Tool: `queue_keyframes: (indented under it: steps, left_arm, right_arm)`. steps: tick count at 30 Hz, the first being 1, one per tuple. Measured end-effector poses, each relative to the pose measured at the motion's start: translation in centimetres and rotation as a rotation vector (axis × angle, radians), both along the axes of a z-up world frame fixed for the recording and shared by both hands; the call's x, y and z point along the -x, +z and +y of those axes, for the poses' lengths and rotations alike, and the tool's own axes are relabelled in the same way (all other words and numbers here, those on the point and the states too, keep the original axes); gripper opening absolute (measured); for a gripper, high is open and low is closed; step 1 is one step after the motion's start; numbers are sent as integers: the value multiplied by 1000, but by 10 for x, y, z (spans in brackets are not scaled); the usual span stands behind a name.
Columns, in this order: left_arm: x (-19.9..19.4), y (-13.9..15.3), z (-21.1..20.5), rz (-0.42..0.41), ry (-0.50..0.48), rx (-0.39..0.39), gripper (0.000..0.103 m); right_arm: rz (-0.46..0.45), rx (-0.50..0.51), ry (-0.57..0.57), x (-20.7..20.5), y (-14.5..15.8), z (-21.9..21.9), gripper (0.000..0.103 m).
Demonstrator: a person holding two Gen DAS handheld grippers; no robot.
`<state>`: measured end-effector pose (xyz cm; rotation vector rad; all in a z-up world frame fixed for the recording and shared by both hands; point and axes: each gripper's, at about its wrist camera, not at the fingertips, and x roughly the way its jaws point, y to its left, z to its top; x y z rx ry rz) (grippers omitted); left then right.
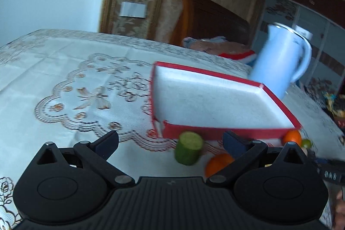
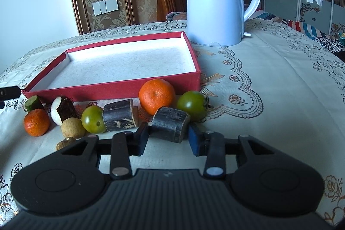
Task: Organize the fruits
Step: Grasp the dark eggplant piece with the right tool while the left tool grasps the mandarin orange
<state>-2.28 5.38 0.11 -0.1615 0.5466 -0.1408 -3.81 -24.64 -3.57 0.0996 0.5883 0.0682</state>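
step: first pick, your right gripper [image 2: 168,136] clamps the dark cut sugarcane stub [image 2: 170,124] | left gripper [image 1: 170,142] wide, empty | next: lift toward 11 o'clock into the empty red shallow cardboard tray [image 2: 112,91]

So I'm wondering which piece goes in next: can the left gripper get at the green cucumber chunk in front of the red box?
Probably yes. The left gripper is open, and the cucumber chunk stands just ahead between its fingers with nothing in the way; the red box sits behind it.
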Motion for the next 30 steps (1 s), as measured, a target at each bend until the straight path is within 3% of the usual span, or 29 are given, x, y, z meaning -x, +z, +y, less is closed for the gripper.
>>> queue_keyframes:
  steps: [9, 19, 22, 24, 30]
  left_arm:
    - [5, -10, -39, 17, -98, -174, 103]
    - [4, -17, -64, 32, -152, -293, 102]
    - [1, -19, -64, 56, -154, -290, 87]
    - [0, -20, -64, 73, -174, -268, 70]
    - [3, -21, -69, 66, -192, -263, 56]
  right_arm:
    - [-1, -2, 0, 0, 0, 0, 37]
    - [-1, 1, 0, -1, 0, 0, 37]
    - [-1, 0, 0, -1, 0, 0, 37]
    - [0, -1, 0, -1, 0, 0, 37]
    - [-2, -9, 0, -1, -1, -1, 37]
